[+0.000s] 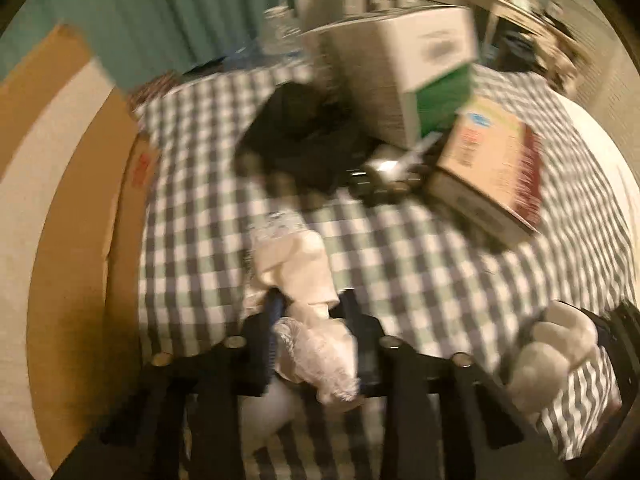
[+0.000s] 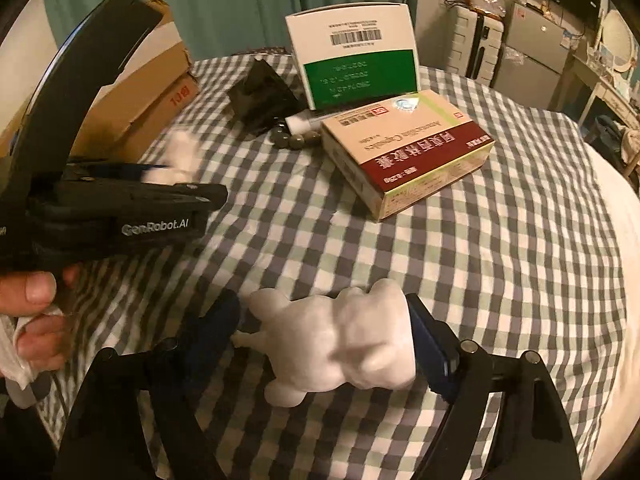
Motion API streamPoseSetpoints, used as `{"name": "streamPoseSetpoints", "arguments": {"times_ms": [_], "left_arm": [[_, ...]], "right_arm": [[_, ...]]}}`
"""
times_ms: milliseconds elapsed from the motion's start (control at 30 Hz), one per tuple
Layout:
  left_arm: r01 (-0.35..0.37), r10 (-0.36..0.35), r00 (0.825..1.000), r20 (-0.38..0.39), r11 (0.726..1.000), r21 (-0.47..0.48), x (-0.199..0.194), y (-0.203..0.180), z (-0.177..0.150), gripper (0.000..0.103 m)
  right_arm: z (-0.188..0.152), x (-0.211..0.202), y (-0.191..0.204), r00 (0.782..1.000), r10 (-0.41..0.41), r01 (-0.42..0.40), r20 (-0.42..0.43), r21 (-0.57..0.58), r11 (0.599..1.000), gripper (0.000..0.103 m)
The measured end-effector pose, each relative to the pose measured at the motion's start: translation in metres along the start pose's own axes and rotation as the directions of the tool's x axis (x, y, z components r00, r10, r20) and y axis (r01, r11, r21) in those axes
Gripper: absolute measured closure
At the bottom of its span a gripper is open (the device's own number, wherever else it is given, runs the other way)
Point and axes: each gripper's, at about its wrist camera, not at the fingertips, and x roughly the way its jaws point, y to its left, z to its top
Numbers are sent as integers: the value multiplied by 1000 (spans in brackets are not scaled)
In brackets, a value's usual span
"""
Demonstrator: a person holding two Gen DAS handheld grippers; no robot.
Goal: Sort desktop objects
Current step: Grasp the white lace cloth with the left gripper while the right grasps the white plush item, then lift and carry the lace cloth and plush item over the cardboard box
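Left hand-held gripper (image 1: pixel 310 312), bottom centre of the left wrist view: jaws drawn in and clamped on a crumpled white wad (image 1: pixel 308 280) that lies on the checked cloth (image 1: pixel 400 248). The wad is soft and ragged and trails back between the fingers; only part looks pinched. Risk: on lifting, a loose fold slips free or drags the cloth with it. This view is blurred, so contact depth is uncertain.

Right hand-held gripper (image 2: pixel 324 340), bottom of the right wrist view: fingers stand apart on either side of a white lumpy figure (image 2: pixel 336 344). The right finger touches it; the left finger shows a gap. No clamp yet. Risk: closing off-centre could roll or squirt the rounded figure sideways.

Both tools work close together at lower left; a collision is possible if either swings inward.

Upper centre: red-and-cream medicine box (image 2: pixel 408 152), leaning green-and-white box (image 2: pixel 356 56), dark pouch (image 2: pixel 260 96), small pebbles (image 2: pixel 296 136). The leaning box could topple if nudged.
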Motion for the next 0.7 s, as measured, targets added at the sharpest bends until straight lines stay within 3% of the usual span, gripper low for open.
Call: {"name": "streamPoseSetpoints", "arguments": {"times_ms": [100,433,700], "left_arm": [[80,-80,997,3,997,21,-11,-9,-3,83],[90,-89,987,130,996,0,-56,10,9,83],[84,-83,964,252,996,9,-108,18,23,83]], "right_arm": [[-2,-4,-1,1000,15,-15,-4,11,1000,21],[4,-47,-22,994,-57,50,95,78,996,21],[17,-95,-26,975,-98,70,197,144,987,21]]}}
